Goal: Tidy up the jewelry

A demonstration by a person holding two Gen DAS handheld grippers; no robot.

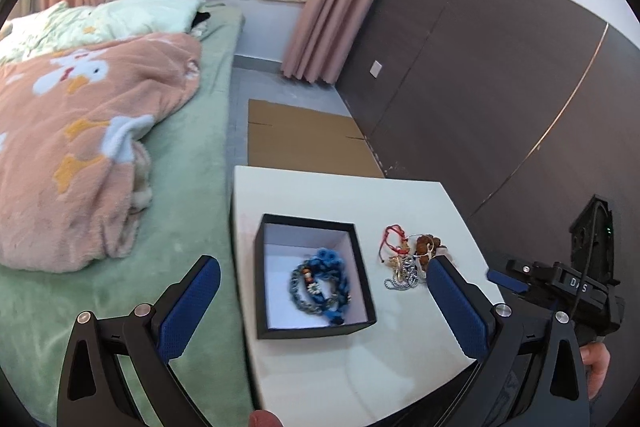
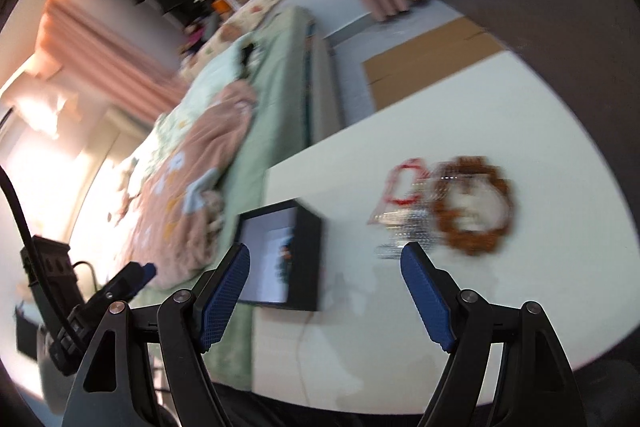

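Jewelry lies in two groups on the white table [image 1: 400, 203]. A blue and grey beaded bracelet bundle [image 1: 320, 285] rests inside the open black box [image 1: 304, 331], which has a white lining. Just right of the box, on the bare tabletop, sits a loose heap [image 1: 408, 259]: red cord bracelet [image 2: 406, 183], silver chains [image 2: 408, 227], brown beaded bracelet [image 2: 474, 205]. Left gripper [image 1: 324, 295]: jaws spread wide, straddling the box, grasping nothing. Right gripper [image 2: 326, 259]: jaws released and empty, hovering between box and heap; this view is motion-blurred. Left of the table, a bed [image 1: 192, 211] carries a pink blanket [image 1: 80, 147].
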